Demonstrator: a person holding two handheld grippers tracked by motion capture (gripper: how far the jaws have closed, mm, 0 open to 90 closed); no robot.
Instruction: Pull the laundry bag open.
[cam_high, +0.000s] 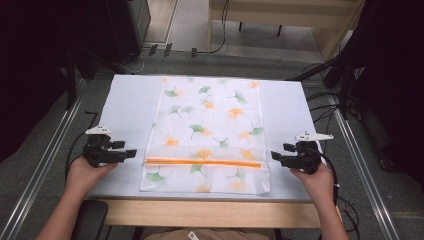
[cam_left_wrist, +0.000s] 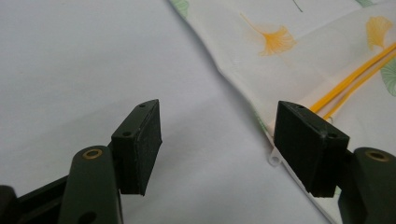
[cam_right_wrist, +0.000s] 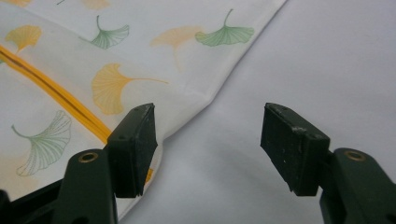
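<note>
Pillowcase (cam_high: 206, 135), ginkgo-leaf print, orange zipper (cam_high: 202, 162) across its near end: flat at table (cam_high: 125, 107) centre, long axis running away from the person. Left gripper (cam_high: 131, 153) and right gripper (cam_high: 274, 156), both spread and empty, flank the zipper ends, equally near.

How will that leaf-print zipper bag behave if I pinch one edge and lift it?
The leaf-print zipper bag lies thin and flat on the table, with a soft crease at its fold, so it will probably droop. It looks light and may slide when pushed. The orange zipper is likely the firmest part.
</note>
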